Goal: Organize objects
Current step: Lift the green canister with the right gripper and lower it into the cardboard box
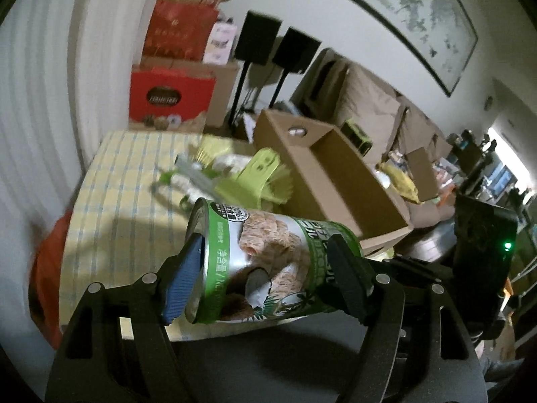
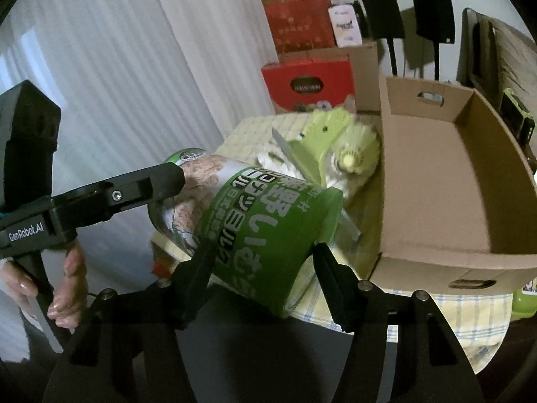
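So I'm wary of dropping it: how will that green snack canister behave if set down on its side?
The green snack canister is round and lying sideways between both tongs, so it would probably roll. Its glossy label looks slippery. Likely light for its size, judging by the pictured puffed snacks.

Table (image 1: 110, 201) covered in yellow-and-blue checked cloth. On it: open cardboard box (image 2: 436, 208) at right, empty inside; just beside it a heap of green-and-white items (image 2: 335, 154), blurred, kind unclear.
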Demonstrator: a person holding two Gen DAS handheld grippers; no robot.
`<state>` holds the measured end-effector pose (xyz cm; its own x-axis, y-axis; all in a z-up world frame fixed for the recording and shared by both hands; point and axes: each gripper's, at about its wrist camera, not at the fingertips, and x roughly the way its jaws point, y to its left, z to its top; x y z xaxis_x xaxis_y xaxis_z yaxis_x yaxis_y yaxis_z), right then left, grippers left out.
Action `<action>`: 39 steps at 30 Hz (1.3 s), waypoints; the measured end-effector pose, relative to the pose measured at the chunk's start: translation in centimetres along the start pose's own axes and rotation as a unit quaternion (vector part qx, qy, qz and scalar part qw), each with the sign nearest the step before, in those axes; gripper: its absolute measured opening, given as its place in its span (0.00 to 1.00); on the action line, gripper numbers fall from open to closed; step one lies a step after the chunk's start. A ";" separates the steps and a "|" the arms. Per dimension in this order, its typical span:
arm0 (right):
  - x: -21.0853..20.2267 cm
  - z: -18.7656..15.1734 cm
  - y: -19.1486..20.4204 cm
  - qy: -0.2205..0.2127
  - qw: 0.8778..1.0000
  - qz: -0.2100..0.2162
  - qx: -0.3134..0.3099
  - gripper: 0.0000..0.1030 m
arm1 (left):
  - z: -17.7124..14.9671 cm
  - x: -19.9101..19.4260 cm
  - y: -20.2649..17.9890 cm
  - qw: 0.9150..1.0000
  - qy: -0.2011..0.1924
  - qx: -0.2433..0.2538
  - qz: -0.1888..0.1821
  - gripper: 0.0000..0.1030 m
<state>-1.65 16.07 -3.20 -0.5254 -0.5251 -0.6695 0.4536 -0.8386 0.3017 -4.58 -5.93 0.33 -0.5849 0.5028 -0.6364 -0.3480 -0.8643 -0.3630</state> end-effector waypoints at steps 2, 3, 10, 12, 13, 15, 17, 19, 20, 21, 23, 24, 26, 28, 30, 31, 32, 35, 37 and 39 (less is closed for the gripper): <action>-1.3 0.7 -0.4 -0.013 1.000 -0.001 0.004 0.61 | 1.0 -0.4 -0.9 1.000 -0.007 0.006 -0.010 0.69; -2.3 1.2 -0.8 -0.025 1.000 -0.003 0.004 0.61 | 1.5 -0.5 -1.4 1.000 -0.011 0.010 -0.015 0.69; -6.8 3.2 -3.2 -0.079 0.996 -0.044 0.008 0.61 | 4.0 0.2 -6.8 0.997 -0.039 0.058 -0.034 0.69; -7.7 3.6 -4.3 -0.090 0.994 -0.058 0.013 0.61 | 4.5 1.1 -8.1 0.996 -0.040 0.060 -0.046 0.69; -8.2 3.8 -5.0 -0.097 0.993 -0.064 0.016 0.61 | 4.7 1.6 -8.6 0.996 -0.039 0.062 -0.050 0.69; -9.1 4.1 -6.3 -0.105 0.991 -0.074 0.023 0.61 | 5.1 2.7 -9.7 0.996 -0.036 0.064 -0.057 0.69; -9.8 4.4 -7.6 -0.111 0.990 -0.086 0.031 0.61 | 5.3 3.9 -10.8 0.995 -0.031 0.067 -0.061 0.69; -10.4 4.6 -8.7 -0.115 0.988 -0.097 0.036 0.61 | 5.4 5.2 -11.7 0.995 -0.023 0.067 -0.064 0.69; -10.5 4.7 -9.3 -0.116 0.987 -0.103 0.040 0.61 | 5.4 5.8 -12.0 0.995 -0.018 0.065 -0.068 0.69; -10.6 4.7 -9.8 -0.116 0.987 -0.107 0.044 0.61 | 5.4 6.6 -12.2 0.995 -0.011 0.061 -0.073 0.69; -10.6 4.5 -10.8 -0.114 0.986 -0.115 0.051 0.61 | 5.3 7.6 -12.4 0.995 -0.005 0.056 -0.079 0.69; -10.5 4.4 -11.3 -0.112 0.985 -0.117 0.054 0.61 | 5.3 8.3 -12.6 0.995 0.000 0.054 -0.080 0.69; -10.0 4.2 -12.0 -0.106 0.985 -0.122 0.062 0.61 | 4.9 9.2 -12.8 0.995 0.008 0.052 -0.080 0.69; -9.6 4.1 -13.2 -0.107 0.985 -0.114 0.074 0.61 | 4.8 9.9 -13.3 0.996 0.007 0.054 -0.076 0.69; -9.5 4.0 -14.2 -0.107 0.985 -0.103 0.088 0.61 | 4.8 10.2 -13.8 0.996 0.004 0.062 -0.069 0.69; -9.6 3.8 -14.7 -0.106 0.985 -0.100 0.097 0.61 | 4.8 10.3 -14.1 0.995 0.006 0.062 -0.072 0.69; -9.7 3.8 -15.2 -0.108 0.984 -0.099 0.102 0.61 | 5.0 10.5 -14.3 0.995 0.008 0.062 -0.074 0.69; -10.0 3.9 -16.1 -0.112 0.981 -0.114 0.106 0.61 | 5.3 11.6 -14.9 0.995 0.023 0.059 -0.082 0.69; -10.0 4.0 -16.8 -0.111 0.981 -0.118 0.109 0.61 | 5.2 12.3 -15.5 0.994 0.027 0.066 -0.081 0.69; -9.7 3.9 -17.4 -0.103 0.981 -0.120 0.112 0.61 | 5.0 13.2 -15.9 0.994 0.034 0.067 -0.075 0.69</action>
<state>-7.24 35.21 0.68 -0.7429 -0.3068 -0.5949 0.1415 -0.9407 0.3084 -10.41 14.48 1.12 -0.4697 0.6207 -0.6278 -0.5245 -0.7682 -0.3672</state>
